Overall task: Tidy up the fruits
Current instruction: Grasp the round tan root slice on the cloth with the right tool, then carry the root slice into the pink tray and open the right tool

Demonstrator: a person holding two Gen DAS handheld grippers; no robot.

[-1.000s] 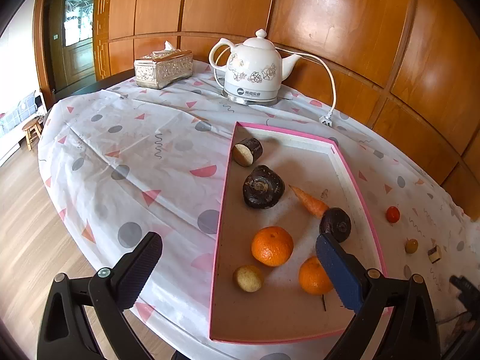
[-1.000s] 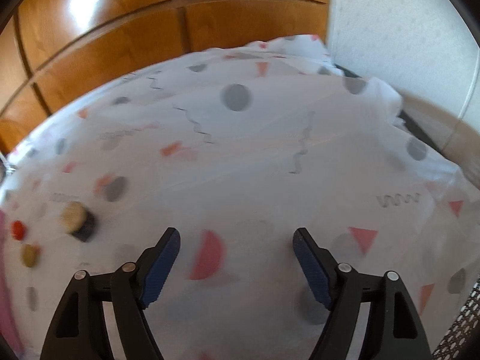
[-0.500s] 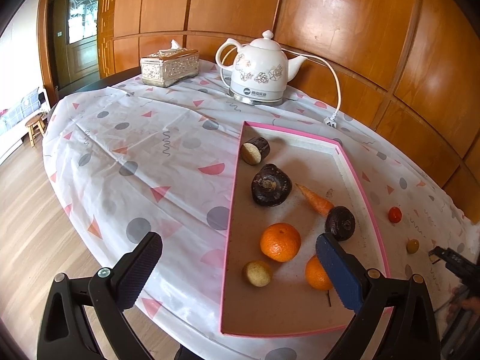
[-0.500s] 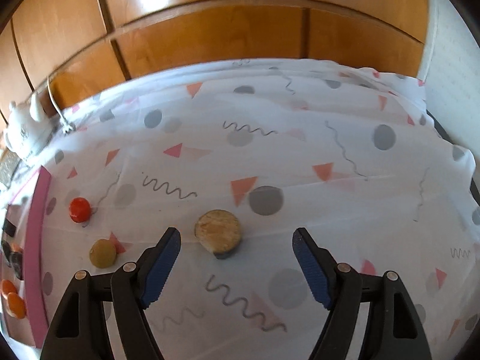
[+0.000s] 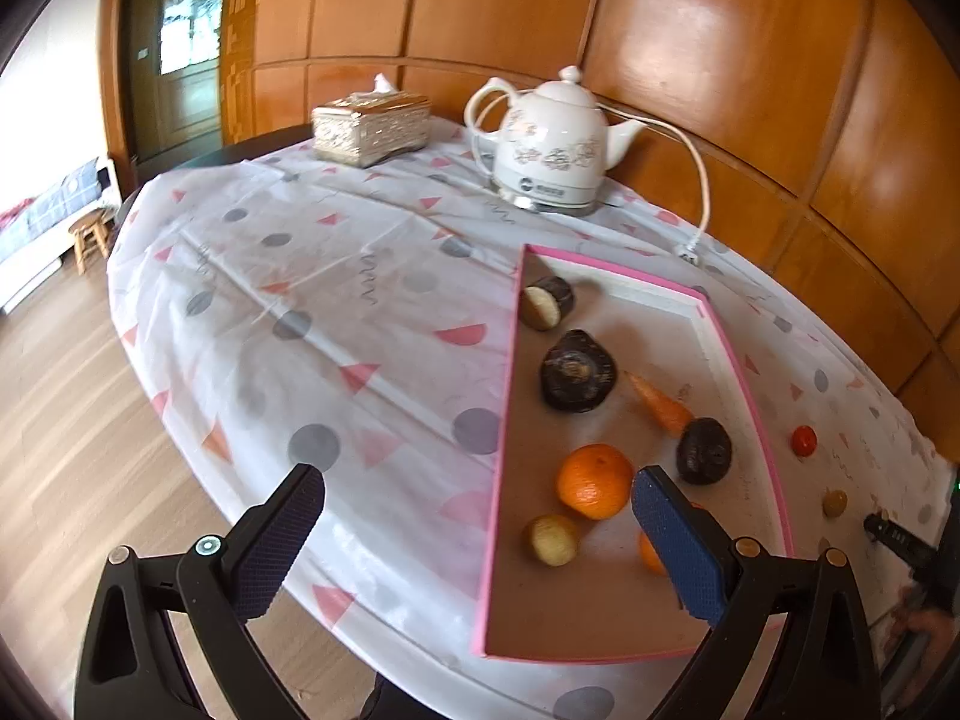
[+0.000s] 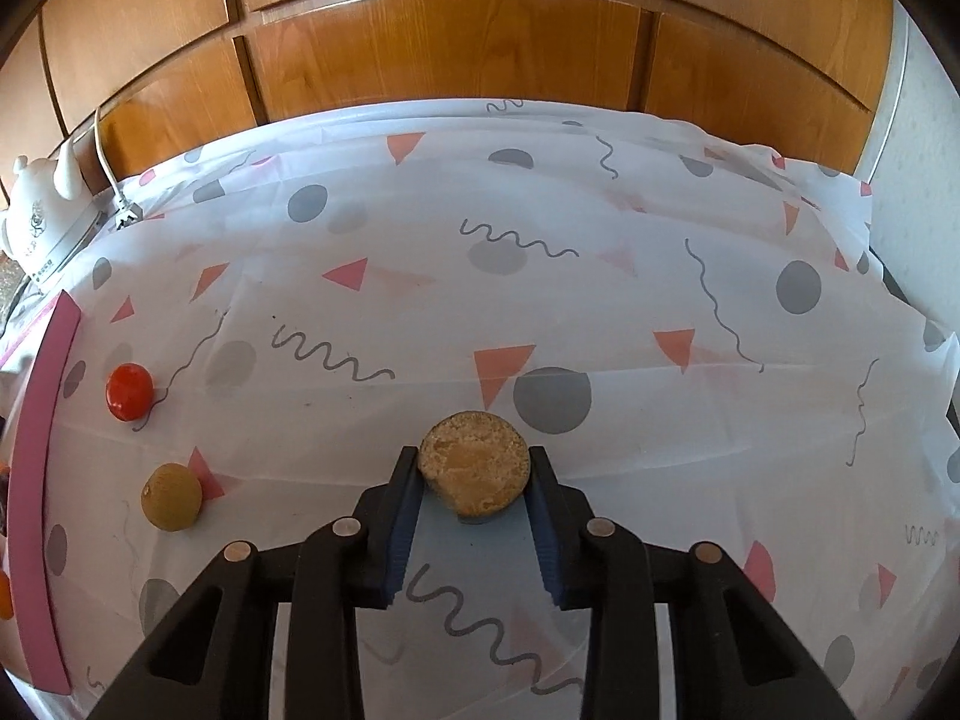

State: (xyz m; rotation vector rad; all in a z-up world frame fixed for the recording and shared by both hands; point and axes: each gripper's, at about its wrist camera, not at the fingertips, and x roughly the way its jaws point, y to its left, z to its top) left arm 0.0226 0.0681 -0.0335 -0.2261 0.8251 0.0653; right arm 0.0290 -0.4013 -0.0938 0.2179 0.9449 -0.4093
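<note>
Tablecloth [image 6: 600,312], white w/ grey dots, pink triangles & squiggles, covers the whole table. Pink-rimmed tray [image 5: 510,360] sits on it in left wrist view, holding two oranges [image 5: 594,480], a carrot [image 5: 660,408], two dark roundish items [image 5: 579,369], a cut dark piece [image 5: 546,303] & a small tan round one [image 5: 553,539]. White kettle [image 5: 555,141] w/ cord and tissue box [image 5: 371,126] stand at far edge by wood panel wall. Left gripper [image 5: 474,534] hangs over near tray edge, jaws wide apart, nothing btwn them. Right gripper [image 6: 474,483] jaws have just been closing & now press both sides of tan cut round piece [image 6: 474,462], out on the cloth, well right of tray. Small red fruit [image 6: 128,391] & small tan fruit [image 6: 171,497] lie loose on cloth just beside tray rim, apart from each other.
</note>
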